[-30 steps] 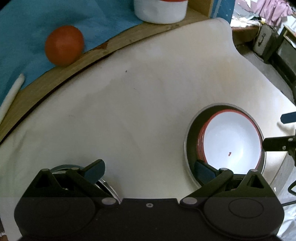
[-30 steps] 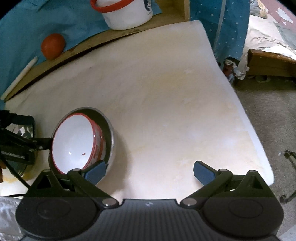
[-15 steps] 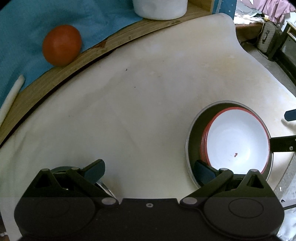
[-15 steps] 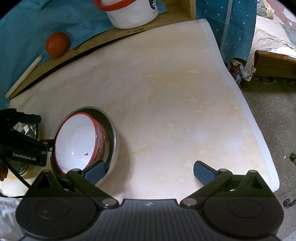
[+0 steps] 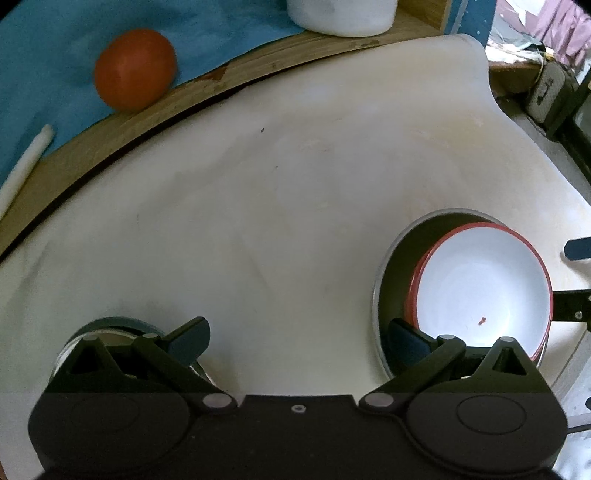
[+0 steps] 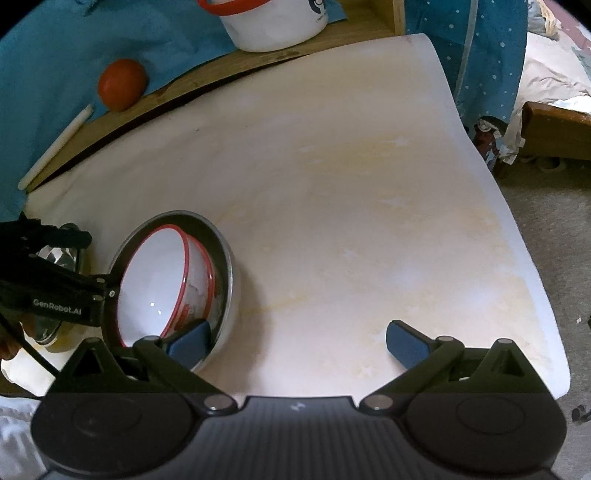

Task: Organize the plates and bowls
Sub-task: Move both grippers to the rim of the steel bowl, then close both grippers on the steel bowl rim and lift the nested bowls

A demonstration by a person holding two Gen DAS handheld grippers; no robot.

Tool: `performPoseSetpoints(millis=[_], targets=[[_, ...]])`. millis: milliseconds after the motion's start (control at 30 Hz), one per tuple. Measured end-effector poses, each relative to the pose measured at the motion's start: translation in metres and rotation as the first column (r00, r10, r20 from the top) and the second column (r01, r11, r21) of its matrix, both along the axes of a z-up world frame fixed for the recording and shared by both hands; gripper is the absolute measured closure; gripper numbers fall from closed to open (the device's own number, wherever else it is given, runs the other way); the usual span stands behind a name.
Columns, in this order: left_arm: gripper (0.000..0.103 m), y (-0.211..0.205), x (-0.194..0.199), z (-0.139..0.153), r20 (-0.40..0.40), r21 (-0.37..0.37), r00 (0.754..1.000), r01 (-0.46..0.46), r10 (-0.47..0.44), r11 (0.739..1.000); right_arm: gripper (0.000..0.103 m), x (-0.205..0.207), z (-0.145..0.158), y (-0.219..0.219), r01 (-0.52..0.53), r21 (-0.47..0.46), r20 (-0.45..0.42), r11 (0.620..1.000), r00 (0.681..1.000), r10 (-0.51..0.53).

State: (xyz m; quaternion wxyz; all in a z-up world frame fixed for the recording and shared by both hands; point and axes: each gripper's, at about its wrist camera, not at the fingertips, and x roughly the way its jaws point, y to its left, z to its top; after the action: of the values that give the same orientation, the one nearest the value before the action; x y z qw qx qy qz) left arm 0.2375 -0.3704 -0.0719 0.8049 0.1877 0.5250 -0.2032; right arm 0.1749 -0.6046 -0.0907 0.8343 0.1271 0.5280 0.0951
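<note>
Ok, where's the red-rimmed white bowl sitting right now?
The red-rimmed white bowl sits inside the dark metal pan, lower right in the left wrist view, lower left in the right wrist view.

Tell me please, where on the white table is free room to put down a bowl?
The white table is bare from the metal pan holding the red-rimmed bowl out to its right edge, and back to the wooden ledge. The left near corner is crowded.

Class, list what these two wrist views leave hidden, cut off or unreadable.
- Left wrist view: shiny metal dish, mostly behind the left gripper.
- Right wrist view: same dish, behind the left gripper's body; its contents unclear.
- Both views: white red-rimmed bucket, cut by the top edge.
- Red-rimmed white bowl: how many are stacked is unclear.
</note>
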Motion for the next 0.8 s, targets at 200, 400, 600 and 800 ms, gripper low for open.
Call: performPoseSetpoints(millis=[200, 400, 600, 800], targets=[[0.002, 0.001, -0.002, 0.0, 0.004, -0.008, 1.0, -0.016, 0.016, 1.0, 0.003, 0.0, 0.0, -0.002, -0.018, 0.01, 0.003, 1.0, 1.0, 0.018], [0.026, 0.005, -0.003, 0.002, -0.034, -0.088, 0.999, -0.031, 0.028, 0.996, 0.013, 0.002, 0.003, -0.003, -0.048, 0.035, 0.013, 0.998, 0.999, 0.048], [0.063, 0.006, -0.005, 0.001, -0.089, -0.195, 0.996, -0.04, 0.023, 0.98, 0.035, 0.002, -0.003, -0.012, -0.066, 0.172, 0.017, 0.983, 0.998, 0.064], [0.071, 0.004, -0.007, 0.0, -0.106, -0.21, 0.993, -0.075, 0.053, 0.975, 0.039, 0.003, 0.005, -0.004, -0.099, 0.125, 0.015, 0.987, 0.995, 0.098]])
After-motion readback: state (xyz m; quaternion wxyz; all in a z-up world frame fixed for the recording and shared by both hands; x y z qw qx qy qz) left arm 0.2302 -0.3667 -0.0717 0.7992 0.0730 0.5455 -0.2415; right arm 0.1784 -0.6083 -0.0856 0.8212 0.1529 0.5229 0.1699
